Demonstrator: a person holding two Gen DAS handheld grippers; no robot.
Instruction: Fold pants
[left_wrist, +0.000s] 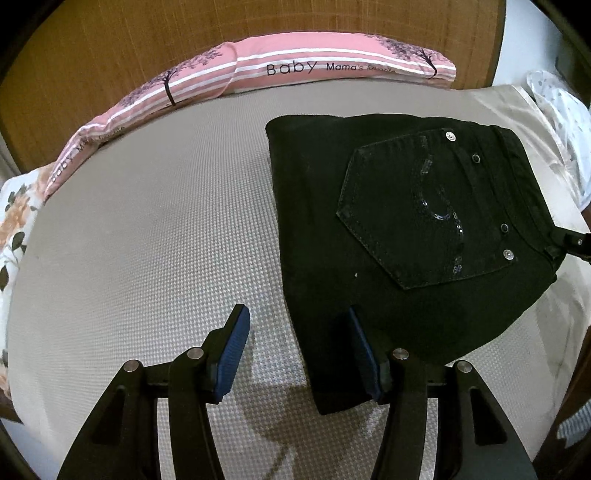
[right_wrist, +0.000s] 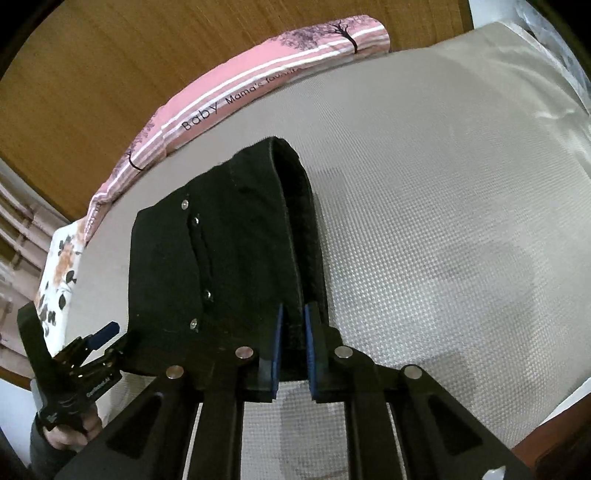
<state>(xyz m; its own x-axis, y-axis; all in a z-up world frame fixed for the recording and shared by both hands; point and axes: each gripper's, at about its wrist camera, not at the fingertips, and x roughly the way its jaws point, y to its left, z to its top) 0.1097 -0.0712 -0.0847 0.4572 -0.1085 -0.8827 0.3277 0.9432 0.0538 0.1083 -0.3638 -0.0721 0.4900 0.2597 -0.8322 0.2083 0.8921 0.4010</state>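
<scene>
The black pants (left_wrist: 388, 229) lie folded into a compact stack on the grey bed mat (left_wrist: 166, 240), back pocket with sequins facing up. My left gripper (left_wrist: 299, 350) is open and empty, its right finger over the near left corner of the stack. My right gripper (right_wrist: 293, 332) is shut on the waistband edge of the pants (right_wrist: 229, 258), which it holds at the right side of the stack. The right gripper's tip shows at the far right of the left wrist view (left_wrist: 576, 245). The left gripper shows at the lower left of the right wrist view (right_wrist: 99, 339).
A pink striped pillow (left_wrist: 258, 70) lies along the far edge of the mat against a wooden headboard (left_wrist: 110, 55). A floral pillow (left_wrist: 14, 229) is at the left. A beige sheet (left_wrist: 524, 110) and white dotted cloth (left_wrist: 557, 99) lie at the far right.
</scene>
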